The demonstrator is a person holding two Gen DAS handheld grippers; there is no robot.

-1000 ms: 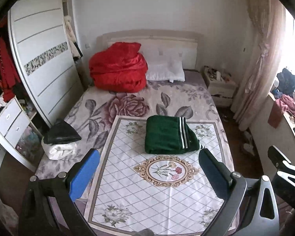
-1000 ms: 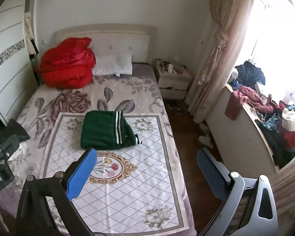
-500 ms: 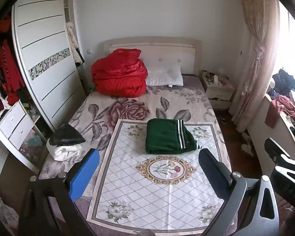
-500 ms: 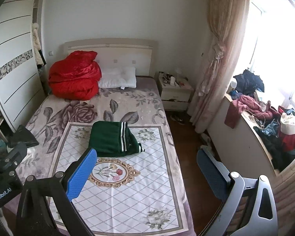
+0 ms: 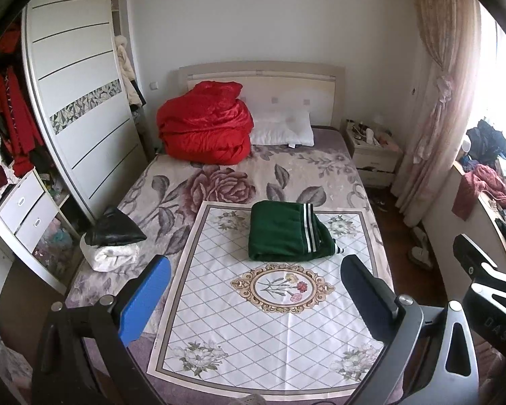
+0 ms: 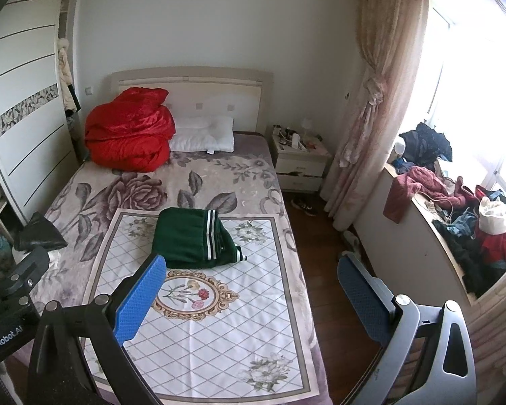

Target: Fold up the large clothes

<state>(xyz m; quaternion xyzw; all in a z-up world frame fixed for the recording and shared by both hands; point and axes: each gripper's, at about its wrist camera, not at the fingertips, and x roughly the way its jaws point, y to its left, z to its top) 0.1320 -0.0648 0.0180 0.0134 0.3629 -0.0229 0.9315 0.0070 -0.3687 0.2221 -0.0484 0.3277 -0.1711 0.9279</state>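
Bedroom's patterned mat [image 5: 270,330] is bearing folded green trousers [image 5: 286,233] mid-frame; left gripper [image 5: 253,300] and right gripper [image 6: 249,298] are hovering released, empty.

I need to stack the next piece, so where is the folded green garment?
In both views the folded green garment lies on the white patterned mat, at its far end just beyond the oval flower medallion, untouched by either gripper.

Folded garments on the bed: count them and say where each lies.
2, maybe more under the black one: the green garment on the white mat; the black garment on a white bundle at the bed's left edge.
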